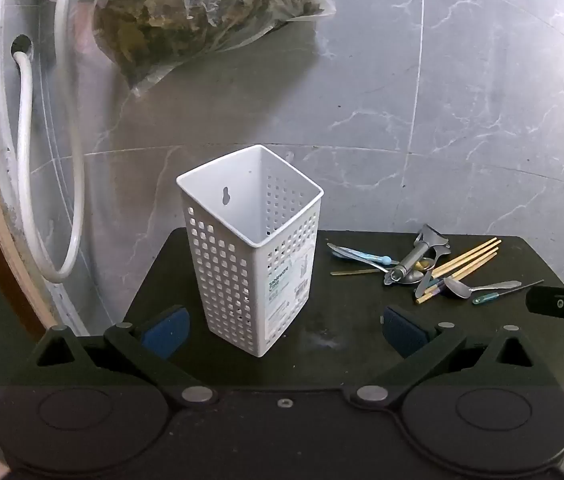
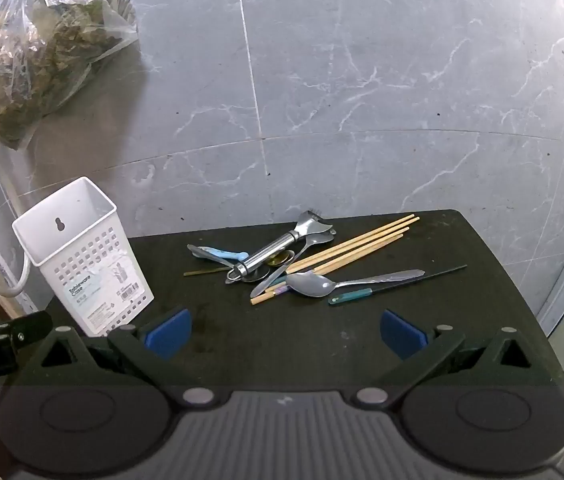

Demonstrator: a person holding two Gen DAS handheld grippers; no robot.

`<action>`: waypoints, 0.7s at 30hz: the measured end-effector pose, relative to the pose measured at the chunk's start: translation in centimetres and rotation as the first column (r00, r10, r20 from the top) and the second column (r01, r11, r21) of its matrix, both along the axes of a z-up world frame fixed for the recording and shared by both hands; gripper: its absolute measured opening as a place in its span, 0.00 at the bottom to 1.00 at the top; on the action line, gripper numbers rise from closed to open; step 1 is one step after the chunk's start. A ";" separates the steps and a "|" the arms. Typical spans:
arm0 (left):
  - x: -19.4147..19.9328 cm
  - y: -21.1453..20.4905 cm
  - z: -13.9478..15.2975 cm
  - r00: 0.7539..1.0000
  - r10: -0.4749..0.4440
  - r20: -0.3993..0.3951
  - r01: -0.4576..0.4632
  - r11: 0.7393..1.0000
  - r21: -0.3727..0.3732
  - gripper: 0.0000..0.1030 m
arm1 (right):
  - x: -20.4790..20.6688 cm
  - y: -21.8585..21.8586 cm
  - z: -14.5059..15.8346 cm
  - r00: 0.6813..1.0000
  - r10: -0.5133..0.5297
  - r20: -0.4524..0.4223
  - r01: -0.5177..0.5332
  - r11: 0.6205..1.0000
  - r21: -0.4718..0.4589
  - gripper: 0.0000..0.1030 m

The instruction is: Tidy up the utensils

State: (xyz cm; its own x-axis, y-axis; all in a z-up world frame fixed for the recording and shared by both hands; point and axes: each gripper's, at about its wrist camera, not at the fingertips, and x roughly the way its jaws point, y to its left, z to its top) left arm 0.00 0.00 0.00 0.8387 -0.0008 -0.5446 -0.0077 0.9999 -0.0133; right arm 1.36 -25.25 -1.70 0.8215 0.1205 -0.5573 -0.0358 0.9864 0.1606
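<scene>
Both tools, left (image 1: pixel 285 330) and right (image 2: pixel 285 334), gape wide and empty. Best pick the lone spoon (image 2: pixel 309 285) at mid-frame first, by its handle, then drop it upright into the caddy (image 2: pixel 82 256) at left.

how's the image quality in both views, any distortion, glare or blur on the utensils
Left wrist view: strong fisheye bending of the tile joints, dark corners; the white perforated plastic holder is sharp, with soft, even light. Right wrist view: same curvature; the steel spoon and wooden chopsticks are crisp, with mild glare on the metal and faint shadows on the black table.
</scene>
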 end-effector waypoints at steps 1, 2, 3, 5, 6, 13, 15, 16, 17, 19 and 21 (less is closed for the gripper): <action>0.0 0.0 0.0 1.000 0.000 -0.001 0.000 1.000 0.001 0.99 | 0.0 0.0 0.0 1.000 -0.001 0.002 0.001 1.000 0.001 1.00; 0.0 0.0 0.0 1.000 0.001 -0.003 -0.001 1.000 0.000 0.99 | 0.0 0.0 0.0 1.000 0.000 0.002 0.000 1.000 0.001 1.00; 0.0 0.0 0.0 1.000 0.003 -0.002 -0.003 1.000 0.002 0.99 | 0.0 0.0 0.0 1.000 -0.001 0.002 0.001 1.000 0.001 1.00; 0.0 0.1 0.0 1.000 0.006 0.000 -0.006 1.000 0.002 0.99 | 0.0 -0.1 0.1 1.000 0.000 0.003 0.000 1.000 0.001 1.00; 0.0 0.0 0.0 1.000 0.004 0.004 -0.004 1.000 0.004 0.99 | 0.0 -0.1 0.1 1.000 0.000 0.003 0.000 1.000 0.000 1.00; -0.1 -0.1 -0.1 1.000 0.003 0.004 -0.003 1.000 0.002 0.99 | 0.0 -0.2 0.0 1.000 0.000 0.004 0.000 1.000 0.003 1.00; 0.0 -0.1 -0.1 1.000 0.003 0.002 -0.003 1.000 0.002 0.99 | 0.0 -0.2 0.0 1.000 0.000 0.004 0.000 1.000 0.003 1.00; 0.0 -0.1 -0.1 1.000 0.003 0.002 -0.003 1.000 0.003 0.99 | 0.0 -0.2 0.0 1.000 0.000 0.004 0.000 1.000 0.003 1.00; 0.0 -0.1 -0.1 1.000 0.002 0.002 -0.002 1.000 0.004 0.99 | 0.0 -0.2 0.0 1.000 0.000 0.004 0.000 1.000 0.003 1.00; 0.0 -0.1 -0.1 1.000 0.002 0.002 -0.002 1.000 0.002 0.99 | 0.0 -0.3 0.0 1.000 0.000 0.004 0.000 1.000 0.004 1.00; 0.0 -0.1 -0.1 1.000 0.002 0.002 -0.002 1.000 0.003 0.99 | 0.0 -0.3 0.0 1.000 -0.001 0.004 0.001 1.000 0.003 1.00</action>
